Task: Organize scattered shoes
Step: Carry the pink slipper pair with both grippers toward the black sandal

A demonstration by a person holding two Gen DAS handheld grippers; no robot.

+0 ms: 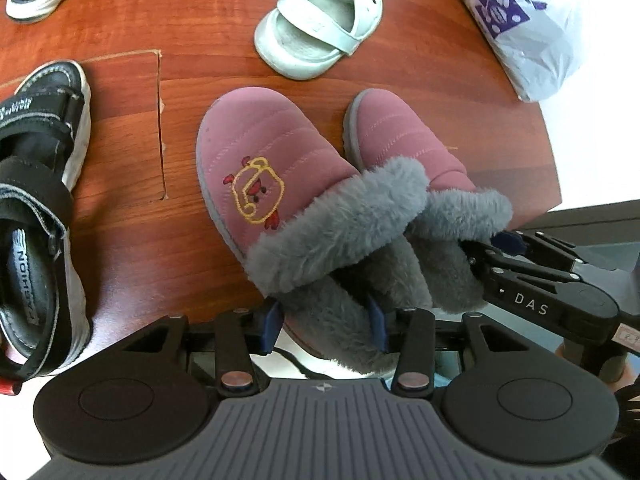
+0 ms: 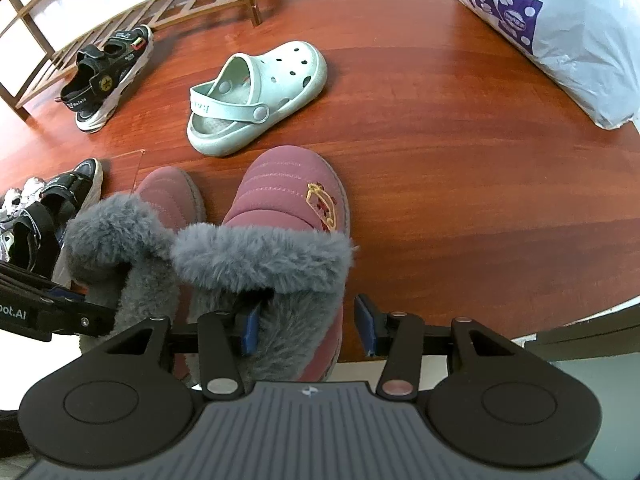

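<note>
Reddish wood-grain flooring [image 2: 440, 128] fills both views, glossy and smooth, with a thin square outline scored into it at our left. On it we see two pink quilted slippers with thick grey fleece cuffs, standing side by side with their toes pointing away from us and their cuffs touching. Our left gripper [image 1: 326, 322] straddles the heel of the left slipper [image 1: 260, 160], the one with a yellow stitched cartoon; its blue pads sit against the furry heel on both sides, so we read it as clamped on that slipper. Our right gripper [image 2: 308, 326] has one blue pad buried in the fleece lining of the right slipper [image 2: 292, 196] and the other standing just clear of the outer side wall, so its jaws look parted around the wall without pinching it. Beyond the slippers lies a pale mint foam clog [image 2: 260, 96], moulded and dotted with round holes, its strap swung back. Black strapped sandals [image 1: 36, 200] with white soles rest at the left. A slatted wooden rack [image 2: 100, 16] stands at the far edge, and a crinkled white plastic bag [image 2: 560, 32] with purple print sits at far right.
</note>
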